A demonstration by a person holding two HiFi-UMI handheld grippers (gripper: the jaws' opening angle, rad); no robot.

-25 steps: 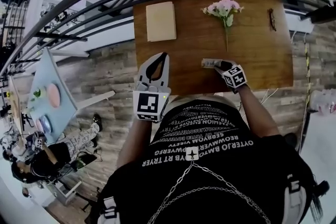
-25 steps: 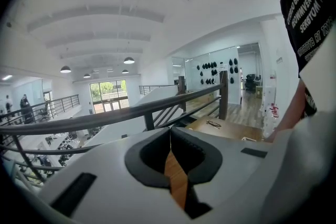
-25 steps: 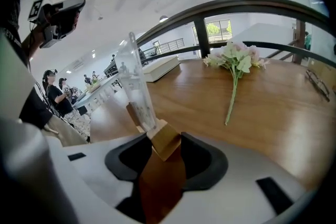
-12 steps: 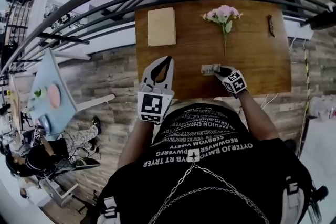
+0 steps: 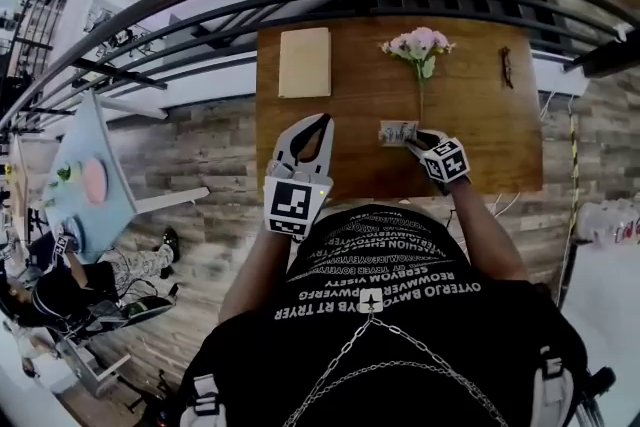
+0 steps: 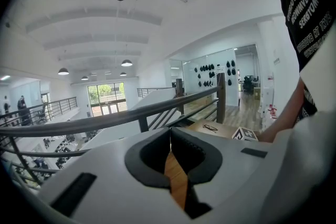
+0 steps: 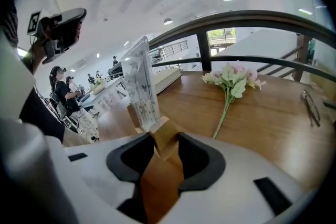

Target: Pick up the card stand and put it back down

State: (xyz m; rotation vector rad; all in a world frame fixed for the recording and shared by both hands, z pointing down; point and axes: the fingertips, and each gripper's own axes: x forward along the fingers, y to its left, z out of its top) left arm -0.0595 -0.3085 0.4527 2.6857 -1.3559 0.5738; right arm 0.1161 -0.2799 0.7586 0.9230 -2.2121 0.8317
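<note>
The card stand [image 7: 142,81] is at the middle of the table [image 5: 490,150], its wooden foot pinched in the right tongs [image 7: 164,138]. The pinch is small, so the tall clear part could tip and slip out. It could land on the flowers [image 5: 418,45] at 12 o'clock. The left tongs [image 5: 322,121], at 9 o'clock, are pressed together, empty.

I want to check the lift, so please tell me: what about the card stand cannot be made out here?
1. Whether the card stand has left the table: in the right gripper view the right tongs, which have just been closing on its wooden base, hide its underside; in the head view it is too small.
2. What its clear panel shows: blurred and steeply angled in the right gripper view.
</note>
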